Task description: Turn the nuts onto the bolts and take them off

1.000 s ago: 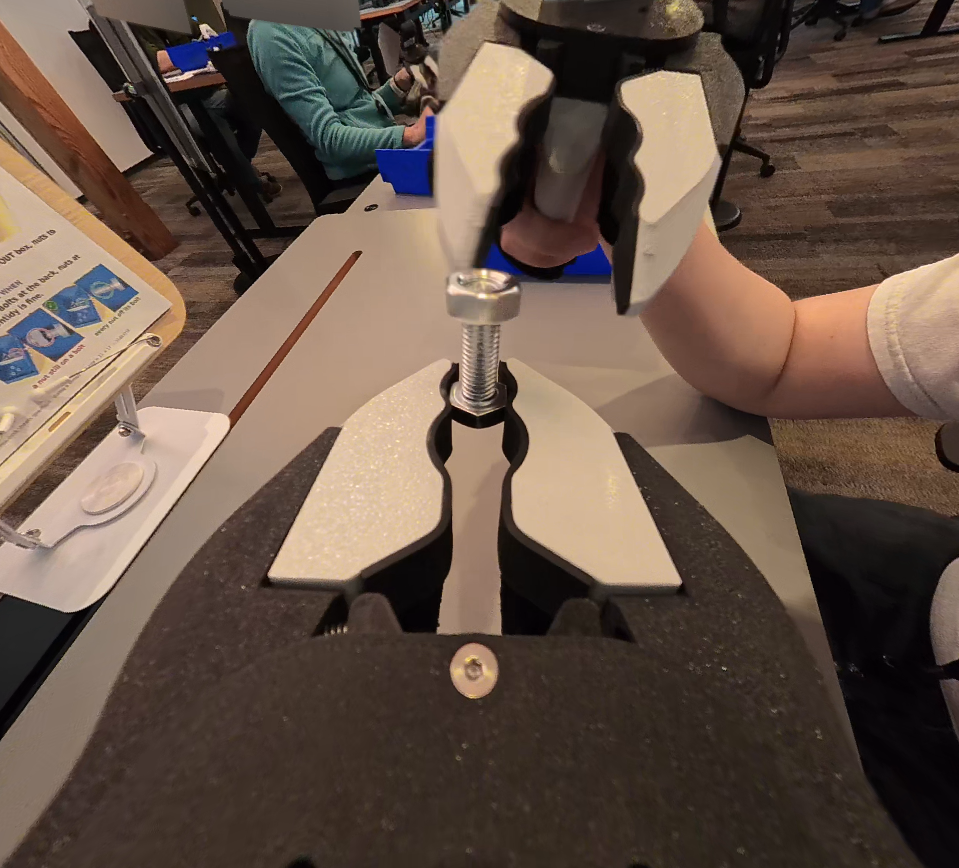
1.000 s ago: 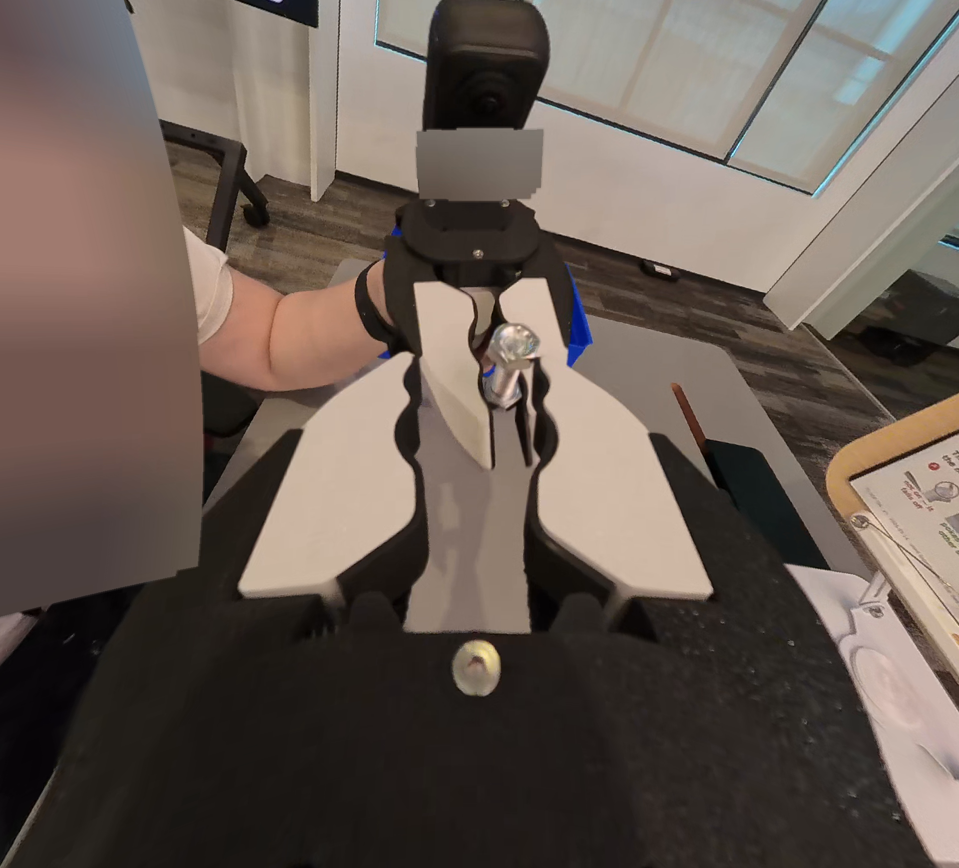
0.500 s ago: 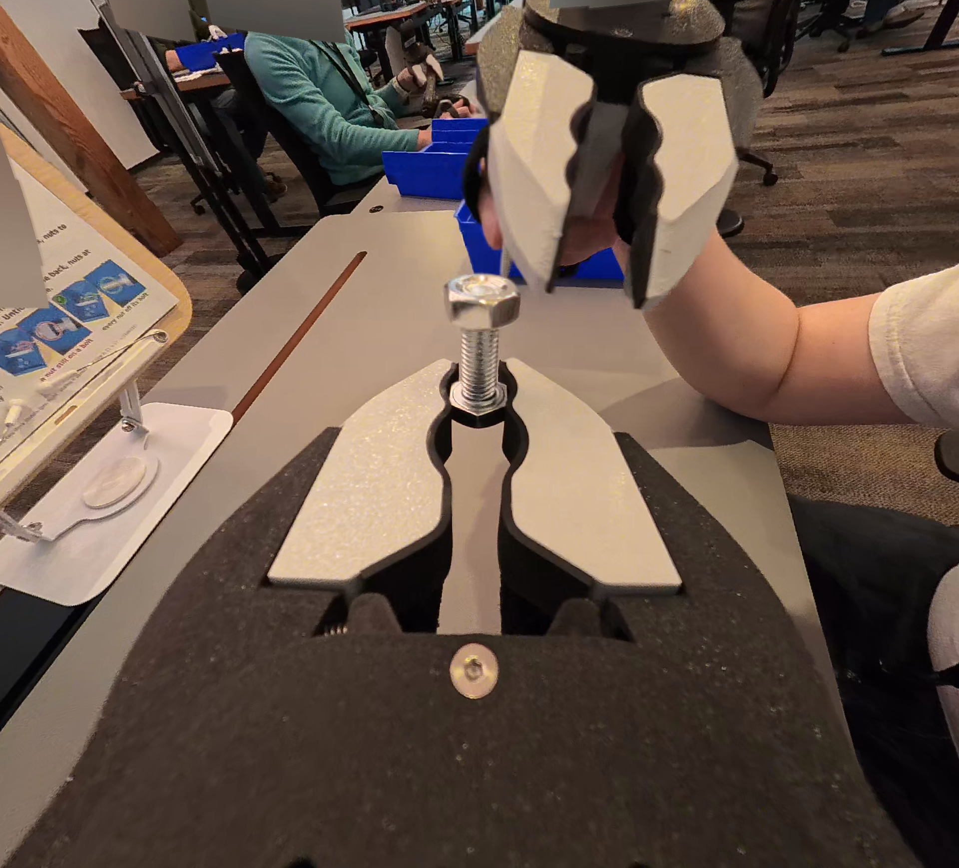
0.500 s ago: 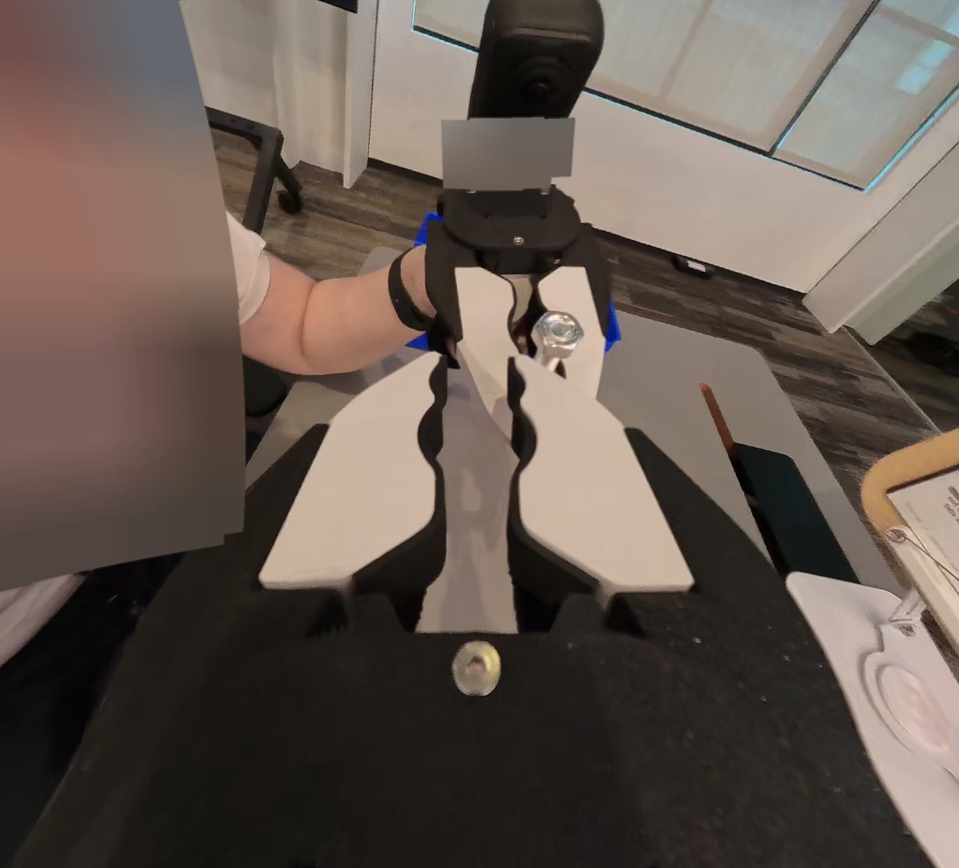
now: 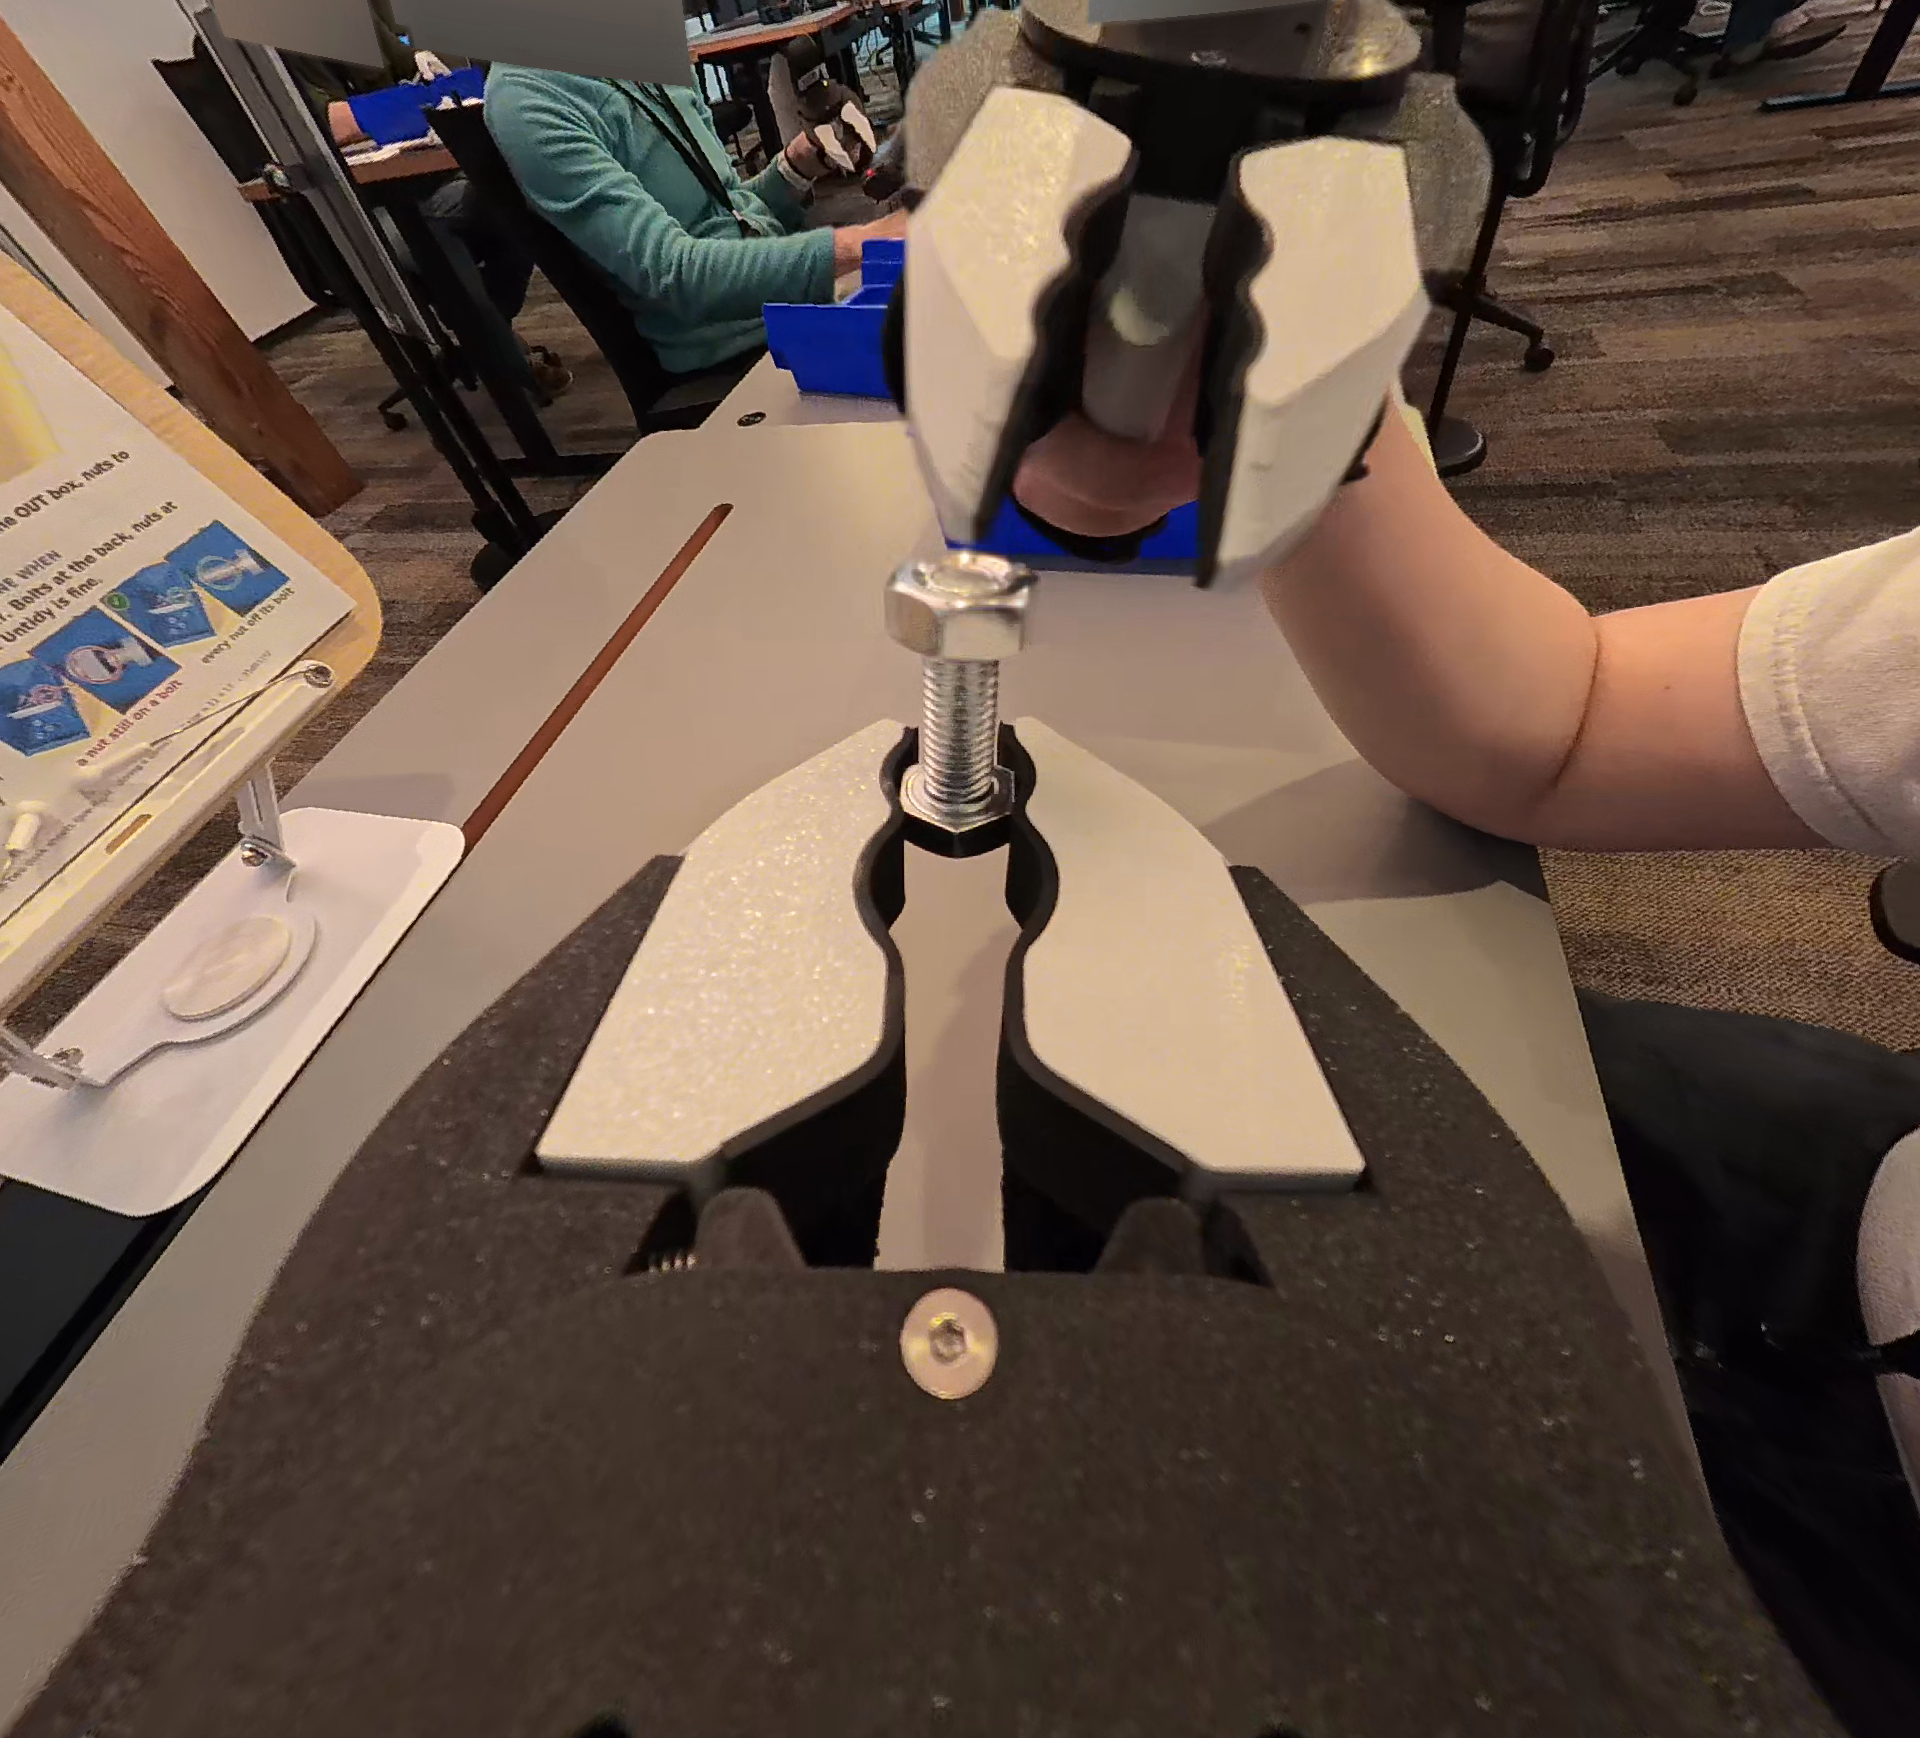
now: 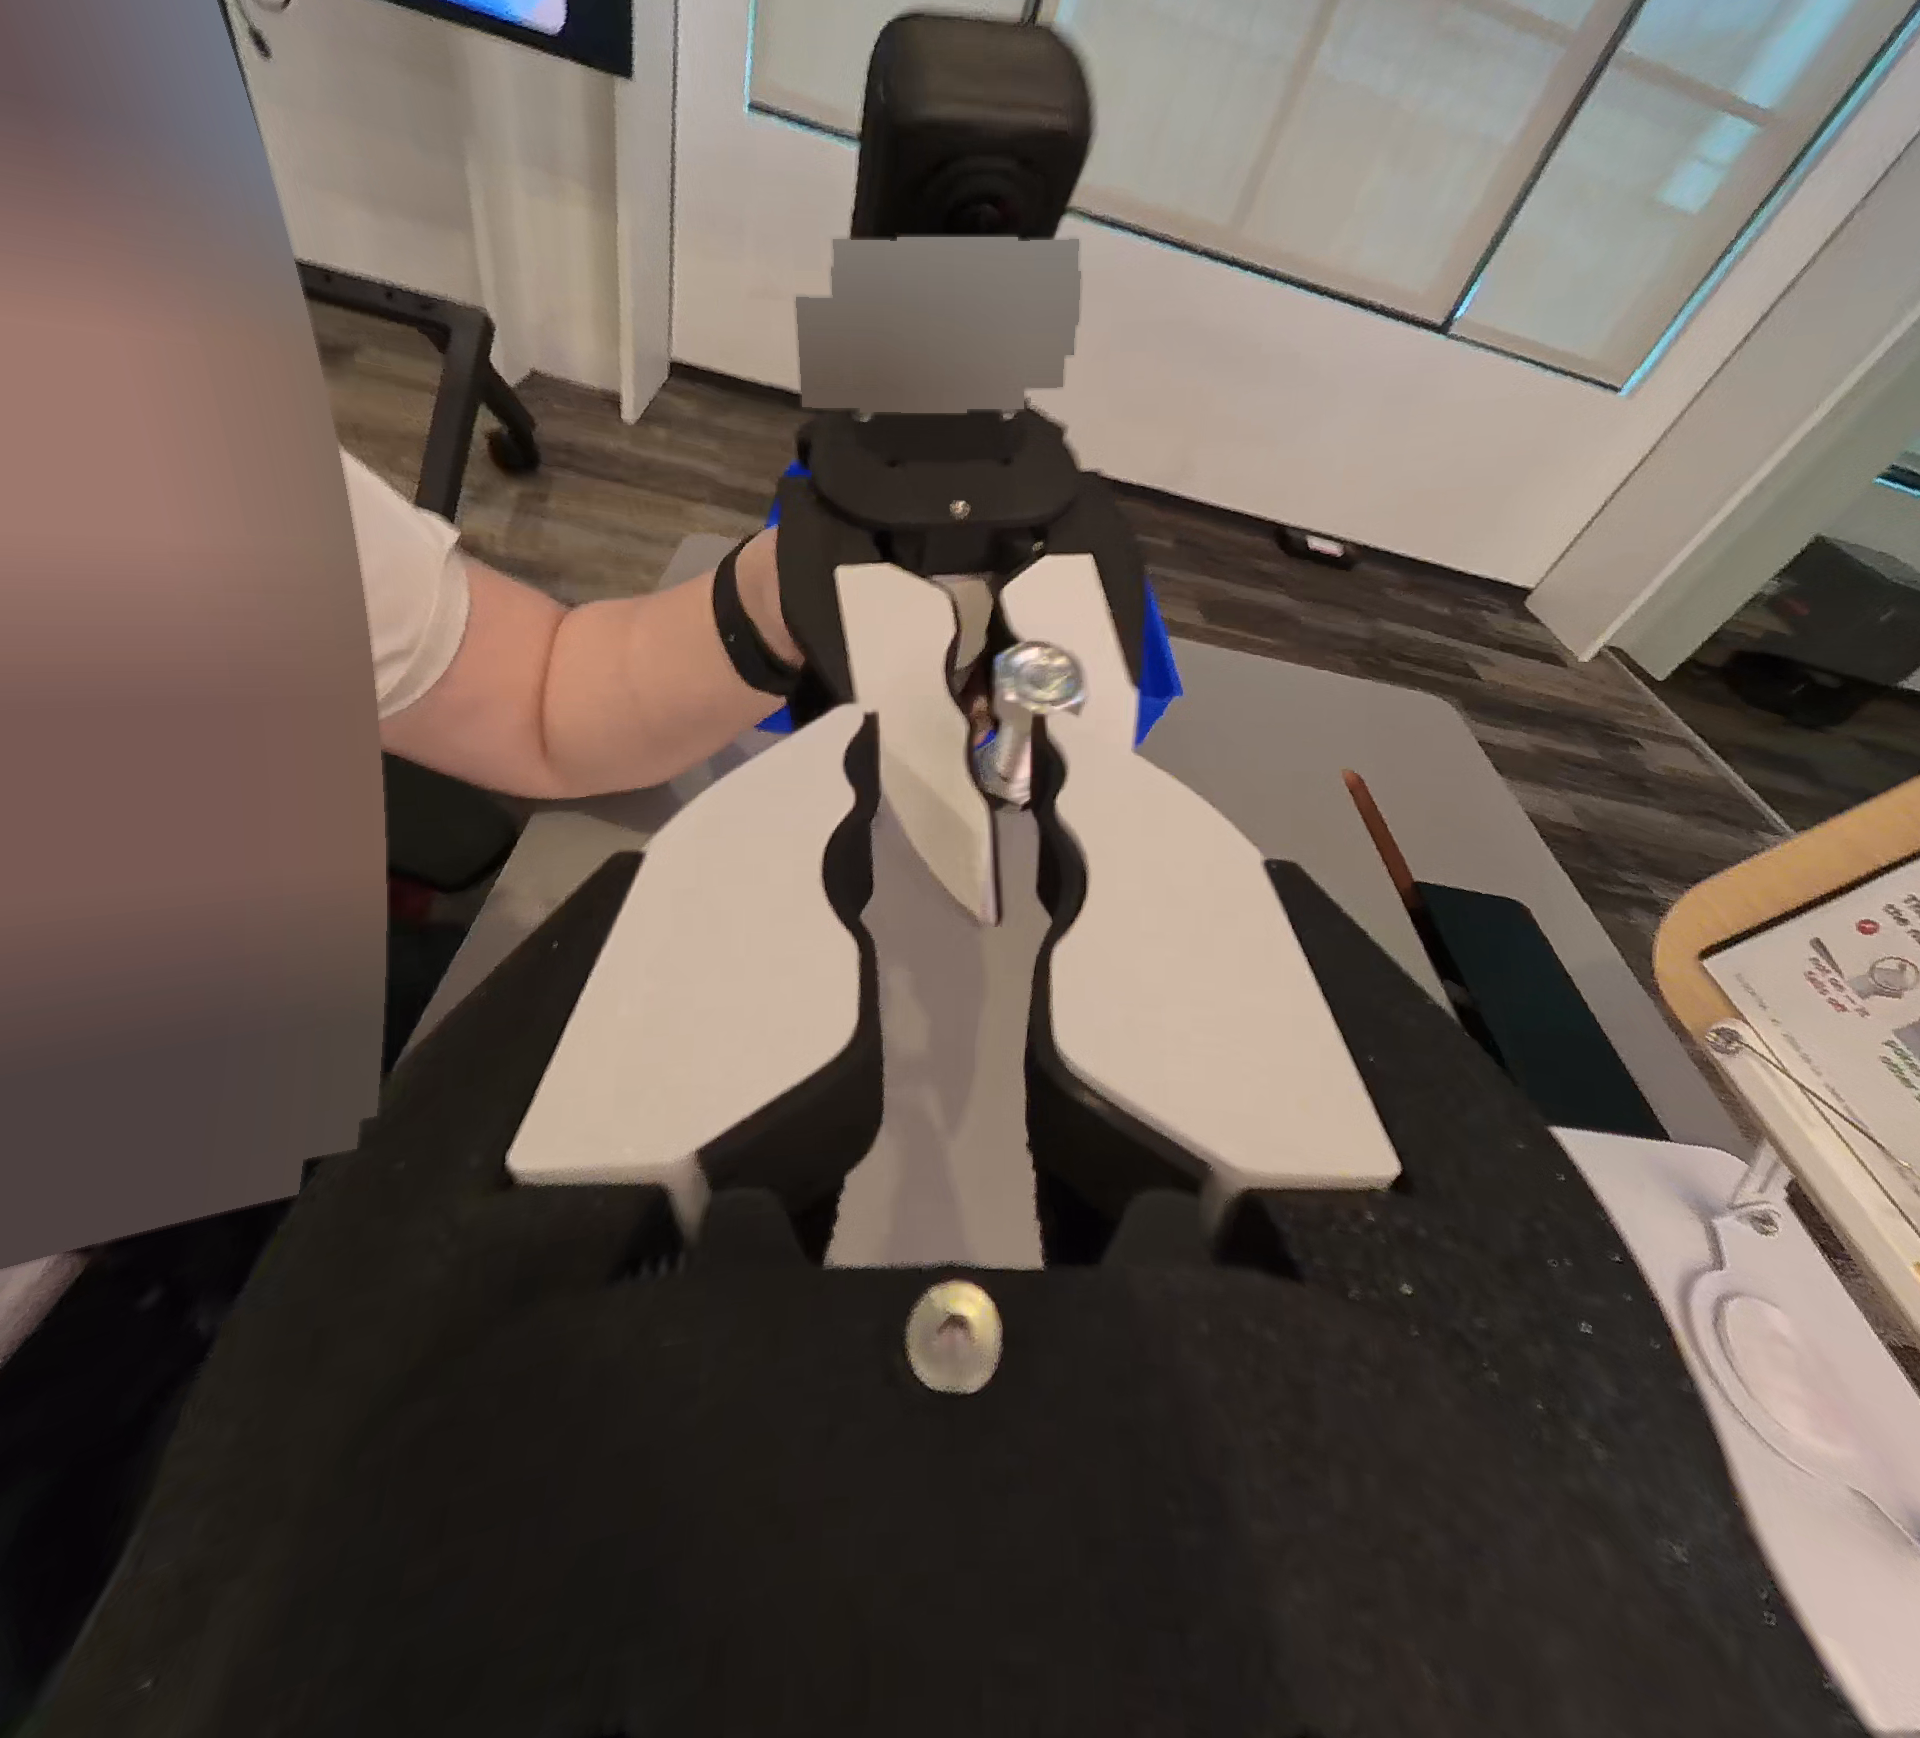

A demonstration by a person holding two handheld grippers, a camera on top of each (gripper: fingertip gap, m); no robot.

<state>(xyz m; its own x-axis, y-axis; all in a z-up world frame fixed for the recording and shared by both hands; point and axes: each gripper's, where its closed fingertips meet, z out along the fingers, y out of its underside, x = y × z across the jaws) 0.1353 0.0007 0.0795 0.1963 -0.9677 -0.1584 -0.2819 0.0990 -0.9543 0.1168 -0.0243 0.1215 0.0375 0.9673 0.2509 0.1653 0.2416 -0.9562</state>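
A silver bolt point(image 5: 958, 732) stands upright in my left gripper point(image 5: 956, 758), which is shut on the bolt's lower end. A hex nut point(image 5: 961, 613) sits at the top of the thread. My right gripper point(image 5: 1096, 550) hangs point-down just above and to the right of the nut, jaws open and empty, not touching it. In the right wrist view my right gripper point(image 6: 966, 738) is open around the tip of the left gripper point(image 6: 1003, 847), with the bolt and nut point(image 6: 1037, 678) just beyond its right finger.
The grey table point(image 5: 727, 545) carries a wooden-framed instruction board point(image 5: 156, 639) on a white stand point(image 5: 208, 982) at the left, also in the right wrist view point(image 6: 1808, 982). Blue bins point(image 5: 831, 348) sit at the far edge. A person in teal sits beyond. There is about 5 cm between the tips of the two grippers.
The right gripper swung off to the right with its jaws narrowed, then came back near the nut and opened wider. The left gripper and bolt stayed put.
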